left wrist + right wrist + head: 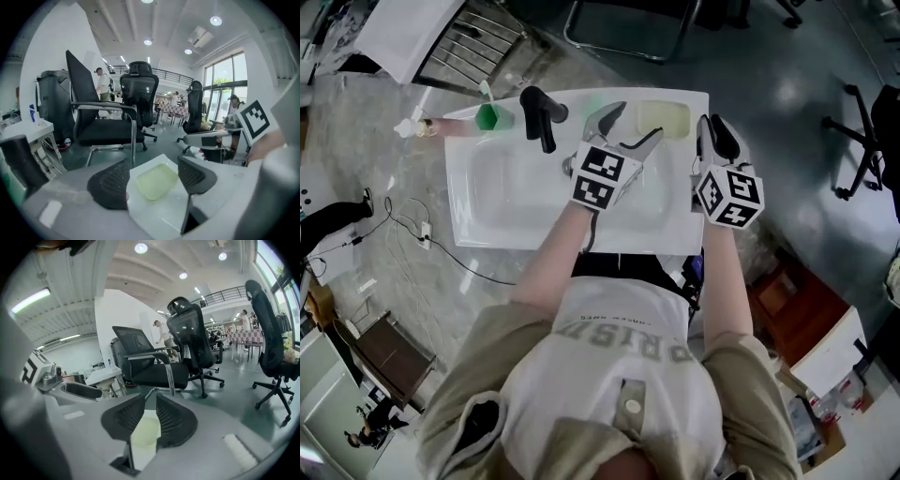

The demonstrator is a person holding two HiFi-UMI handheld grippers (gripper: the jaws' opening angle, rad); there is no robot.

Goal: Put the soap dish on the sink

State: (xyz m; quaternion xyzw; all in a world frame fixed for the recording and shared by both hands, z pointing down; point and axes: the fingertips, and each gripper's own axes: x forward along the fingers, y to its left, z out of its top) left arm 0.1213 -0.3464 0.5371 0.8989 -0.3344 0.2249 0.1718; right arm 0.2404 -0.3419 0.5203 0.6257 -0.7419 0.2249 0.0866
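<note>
The dish (664, 117) lies flat on the rim of the sink (502, 234), at the corner at about 1 o'clock from the basin. That spot is level and clear of the water, which likely explains the choice of place. Judging by how it lies, the task looks done or nearly done.

The left gripper (628, 127) hangs over the rim just beside the dish, at its 8 o'clock. Its fingers (112, 185) are spread wide. The left gripper view shows the dish between and beyond them, with neither finger touching it, which looks like the stance of a let-go.

The right gripper (717, 136) sits over the sink's edge at 3 o'clock, close to the dish but apart from it. Its fingers (173, 420) are drawn near each other with a narrow gap and pinch nothing. Only the rim and the pale dish show through the slit. It seems to be parked there out of the way.

The faucet (539, 117) stands on the rim at about 11 o'clock. The bottle (487, 115), green, stands just beside it at 10 o'clock, so the right corner is left free for the dish.

By count there are one dish, one sink, one faucet, one bottle and two grippers, both empty.
</note>
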